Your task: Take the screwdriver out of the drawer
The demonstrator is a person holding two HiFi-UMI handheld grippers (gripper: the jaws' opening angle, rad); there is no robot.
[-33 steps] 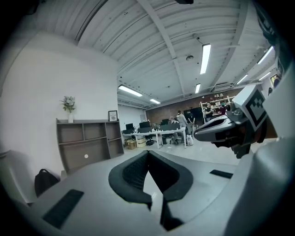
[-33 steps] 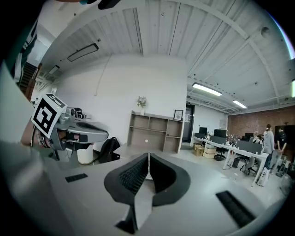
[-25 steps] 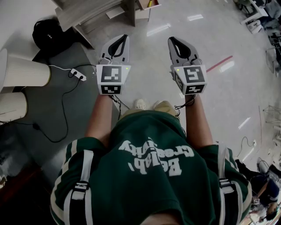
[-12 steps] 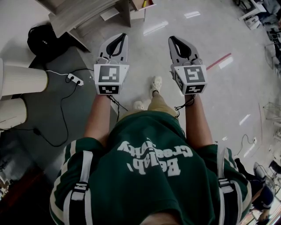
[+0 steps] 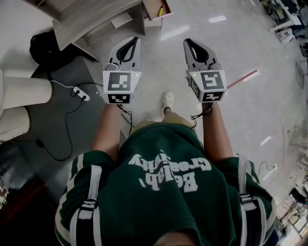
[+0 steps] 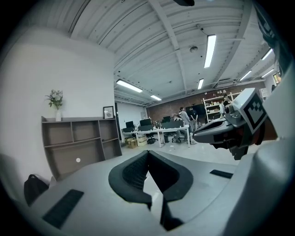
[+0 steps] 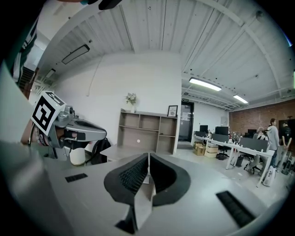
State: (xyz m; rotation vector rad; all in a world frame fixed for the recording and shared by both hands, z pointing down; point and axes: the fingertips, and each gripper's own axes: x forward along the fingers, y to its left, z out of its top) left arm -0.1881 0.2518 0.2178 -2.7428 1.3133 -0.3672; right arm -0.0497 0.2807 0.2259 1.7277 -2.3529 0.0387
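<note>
I hold both grippers out level in front of my body, side by side over the pale floor. The left gripper (image 5: pixel 134 40) (image 6: pixel 148 152) is shut with nothing between its pads. The right gripper (image 5: pixel 187 42) (image 7: pixel 148 156) is also shut and empty. Each gripper view shows the other gripper alongside: the right gripper (image 6: pixel 226 131) and the left gripper (image 7: pixel 76 129). Ahead, at the top of the head view, a small open wooden compartment (image 5: pixel 155 6) holds a yellow item (image 5: pixel 161 10), too small to identify. I cannot see a screwdriver clearly.
A grey shelf unit (image 7: pixel 147 131) (image 6: pixel 78 143) stands against the white wall ahead, with low grey furniture (image 5: pixel 91 19) to the front left. A black backpack (image 5: pixel 45 45), a power strip (image 5: pixel 79 93) with cables and white cylinders (image 5: pixel 24 91) lie left. Red floor tape (image 5: pixel 243 77) runs right.
The person has walked forward: the grey furniture and the open compartment have slid down into view, and a shoe has stepped ahead. Both grippers stay shut and side by side.
</note>
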